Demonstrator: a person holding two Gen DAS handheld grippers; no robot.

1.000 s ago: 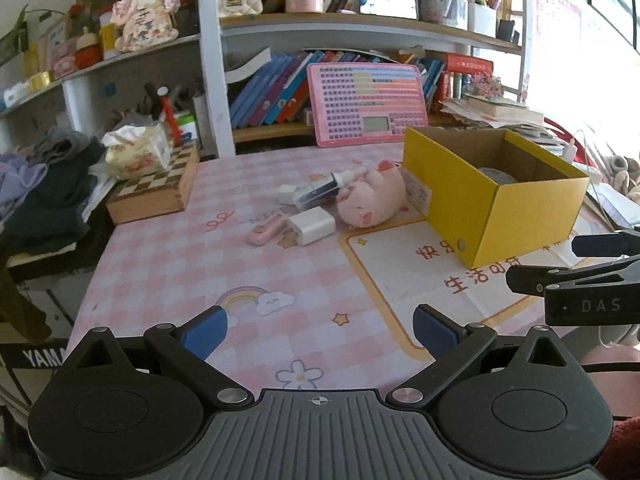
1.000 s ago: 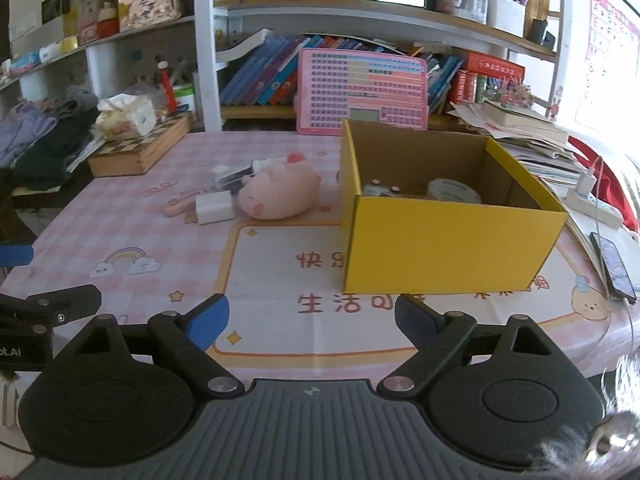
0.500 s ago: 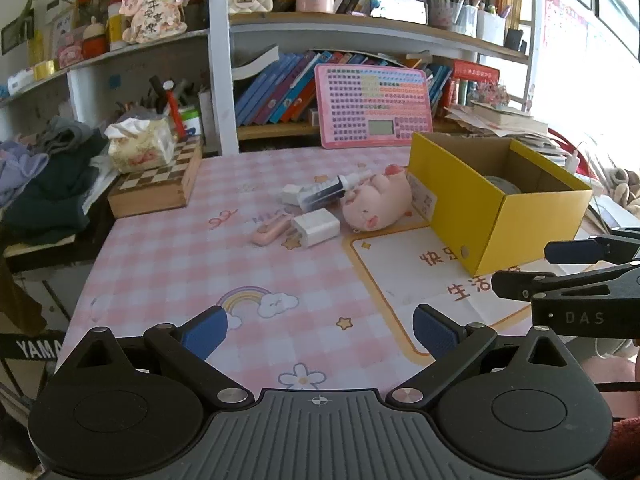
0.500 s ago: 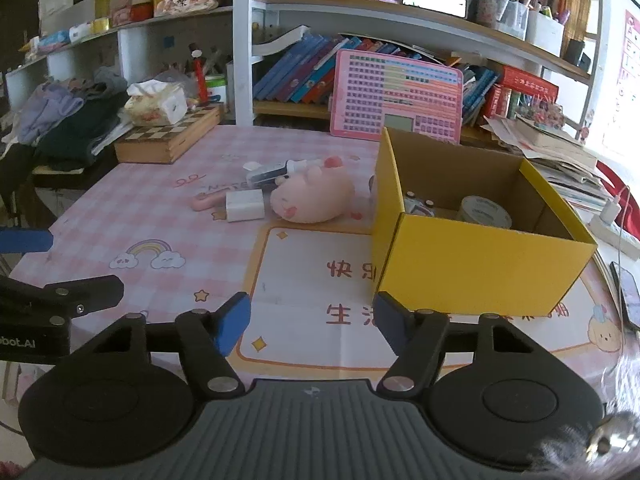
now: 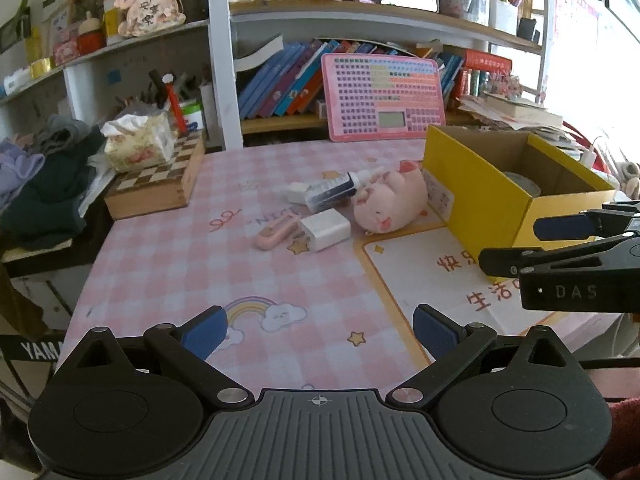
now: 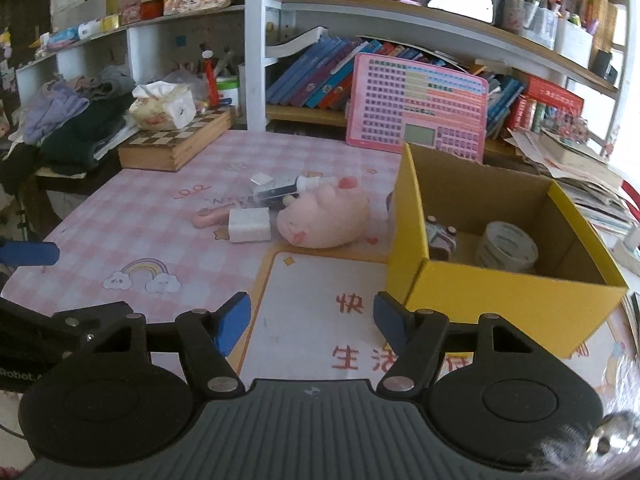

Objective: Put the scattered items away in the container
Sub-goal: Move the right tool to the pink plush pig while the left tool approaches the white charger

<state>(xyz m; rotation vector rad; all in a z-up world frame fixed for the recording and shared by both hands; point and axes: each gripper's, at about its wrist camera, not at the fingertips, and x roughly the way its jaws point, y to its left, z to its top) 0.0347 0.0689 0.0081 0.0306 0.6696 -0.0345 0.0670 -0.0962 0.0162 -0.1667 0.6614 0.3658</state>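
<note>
A yellow cardboard box [image 6: 496, 300] [image 5: 480, 196] stands on the pink checked table [image 5: 192, 264] and holds a tape roll [image 6: 507, 245] and a small item. Left of the box lie a pink plush pig [image 6: 324, 220] [image 5: 390, 203], a white charger block [image 6: 249, 225] [image 5: 325, 229], a pink stick-shaped item [image 5: 277, 234] [image 6: 208, 218] and a dark tube with a white cap [image 5: 335, 191] [image 6: 286, 188]. My left gripper [image 5: 320, 330] hangs open over the near table, empty. My right gripper [image 6: 312, 318] is half open with nothing between its fingers, just short of the box's near corner.
A chessboard box [image 5: 160, 184] with a tissue pack [image 5: 138, 146] sits at the back left, clothes [image 5: 36, 184] beside it. A pink keypad toy [image 5: 384, 98] leans against the bookshelf [image 5: 220, 56]. Papers and books pile up right of the box.
The right gripper's jaws have narrowed from wide to about half open. Both grippers have drifted across the table, and the scattered items now sit more centrally in the right wrist view.
</note>
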